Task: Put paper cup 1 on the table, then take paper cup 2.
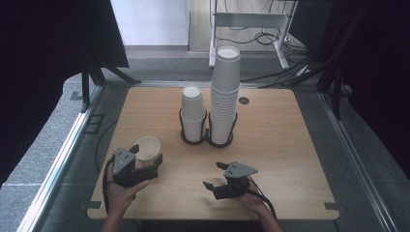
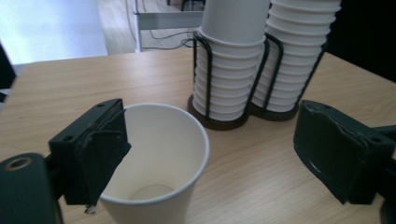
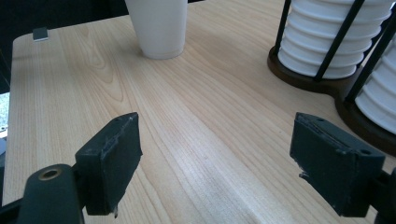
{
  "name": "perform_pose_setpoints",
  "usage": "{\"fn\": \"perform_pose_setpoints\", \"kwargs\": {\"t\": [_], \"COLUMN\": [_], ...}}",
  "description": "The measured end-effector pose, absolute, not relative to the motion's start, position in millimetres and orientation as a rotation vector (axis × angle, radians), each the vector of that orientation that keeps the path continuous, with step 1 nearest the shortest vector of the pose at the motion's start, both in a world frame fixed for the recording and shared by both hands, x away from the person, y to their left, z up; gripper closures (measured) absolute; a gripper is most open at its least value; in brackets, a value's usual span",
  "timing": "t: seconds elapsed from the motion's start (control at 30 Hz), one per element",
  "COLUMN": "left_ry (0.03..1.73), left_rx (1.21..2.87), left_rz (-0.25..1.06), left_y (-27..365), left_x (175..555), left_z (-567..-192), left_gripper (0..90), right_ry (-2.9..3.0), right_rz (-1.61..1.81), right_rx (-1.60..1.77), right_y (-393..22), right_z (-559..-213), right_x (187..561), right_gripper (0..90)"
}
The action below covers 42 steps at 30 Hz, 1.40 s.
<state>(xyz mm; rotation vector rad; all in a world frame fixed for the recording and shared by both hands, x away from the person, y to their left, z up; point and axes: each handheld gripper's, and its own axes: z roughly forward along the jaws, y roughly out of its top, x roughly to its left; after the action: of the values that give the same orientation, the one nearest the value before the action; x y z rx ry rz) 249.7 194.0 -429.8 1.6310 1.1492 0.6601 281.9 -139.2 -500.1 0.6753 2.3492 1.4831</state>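
Observation:
A single white paper cup (image 1: pixel 147 147) stands upright on the wooden table (image 1: pixel 290 145) at the front left. My left gripper (image 1: pixel 145 157) is at it. In the left gripper view the cup (image 2: pixel 159 154) is between the wide-apart jaws of the left gripper (image 2: pixel 212 135); the left jaw overlaps its rim and the right jaw stands well clear of it. My right gripper (image 1: pixel 214 175) hovers open and empty near the front middle. In the right gripper view the right gripper (image 3: pixel 215 126) has bare table between its jaws, with the cup (image 3: pixel 159 28) farther off.
A black wire holder (image 1: pixel 208 137) in the table's middle holds a short stack of cups (image 1: pixel 193 113) and a tall stack (image 1: pixel 225 92). A dark round hole (image 1: pixel 244 100) lies behind them. Bare table extends to the right.

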Motion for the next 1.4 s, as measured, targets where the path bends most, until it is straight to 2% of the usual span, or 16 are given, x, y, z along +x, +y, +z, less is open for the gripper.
{"fn": "perform_pose_setpoints", "kwargs": {"t": [0.53,0.97,1.4], "left_ry": [1.067,1.035,1.009], "left_rx": [1.693,1.736,1.763], "left_rz": [0.553,0.529,0.521], "left_y": [174,162,163], "left_x": [251,255,259], "left_z": [-438,-445,-445], "left_gripper": [14.4,14.3,14.4], "right_ry": [2.31,2.24,2.135], "right_rz": [1.486,1.505,1.506], "right_rx": [0.704,0.752,0.793], "right_y": [-144,-151,-159], "right_z": [-498,-492,-471], "right_x": [285,291,309], "right_gripper": [16.7,17.5,18.0]}}
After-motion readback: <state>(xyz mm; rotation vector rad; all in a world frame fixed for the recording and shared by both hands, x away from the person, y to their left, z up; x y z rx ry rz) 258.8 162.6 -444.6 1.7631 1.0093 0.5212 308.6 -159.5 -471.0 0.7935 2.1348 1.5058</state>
